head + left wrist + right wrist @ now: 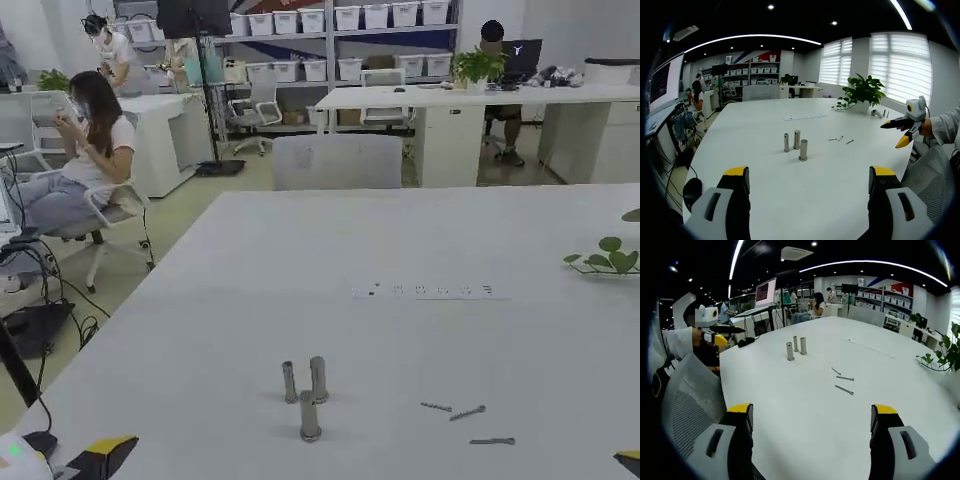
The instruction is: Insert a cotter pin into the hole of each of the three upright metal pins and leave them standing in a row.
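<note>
Three upright metal pins stand in a tight cluster on the white table, near its front edge. To their right lie three loose cotter pins, flat on the table. In the left gripper view the metal pins sit ahead of my open left gripper, well beyond its yellow fingertips, with the cotter pins to the right. My right gripper is open too, back from the table edge, with the cotter pins ahead and the metal pins farther off. Neither gripper holds anything.
A thin paper strip lies mid-table beyond the pins. A leafy plant reaches in at the table's right edge. A grey chair stands at the far side, and a seated person is off to the left.
</note>
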Available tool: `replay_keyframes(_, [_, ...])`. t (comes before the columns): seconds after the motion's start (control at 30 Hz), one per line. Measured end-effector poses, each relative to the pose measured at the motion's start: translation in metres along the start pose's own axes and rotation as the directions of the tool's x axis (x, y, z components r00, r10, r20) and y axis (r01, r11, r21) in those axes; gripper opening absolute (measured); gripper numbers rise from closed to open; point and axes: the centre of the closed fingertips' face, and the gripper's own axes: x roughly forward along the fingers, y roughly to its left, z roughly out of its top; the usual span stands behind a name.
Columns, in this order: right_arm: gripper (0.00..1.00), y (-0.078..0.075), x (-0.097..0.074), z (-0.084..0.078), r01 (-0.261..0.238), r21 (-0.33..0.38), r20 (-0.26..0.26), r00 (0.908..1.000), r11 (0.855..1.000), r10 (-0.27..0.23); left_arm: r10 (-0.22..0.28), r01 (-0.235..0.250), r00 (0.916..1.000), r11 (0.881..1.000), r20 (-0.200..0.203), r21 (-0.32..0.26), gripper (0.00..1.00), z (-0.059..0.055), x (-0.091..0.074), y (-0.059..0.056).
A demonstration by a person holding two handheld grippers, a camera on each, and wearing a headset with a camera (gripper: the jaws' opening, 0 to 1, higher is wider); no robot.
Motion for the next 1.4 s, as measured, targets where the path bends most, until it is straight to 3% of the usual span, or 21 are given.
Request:
replay_keyframes(0.67, [1.00,0.0019,0.0008,-0.0002,-0.001,0.002,-0.005,1.0000,1.000,0.001,-0.008,0.008,1.0000,1.000,0.005,0.003,1.00,0.0027,-0.0015,-0.0034])
replay_keyframes(1.4, [1.00,0.0044,0.0016,0.0002,-0.008,-0.005,-0.010,0.9999,1.000,0.008,-0.023,0.024,0.9997,1.000,-0.003,0.009,1.00,0.0017,-0.0006,0.0004])
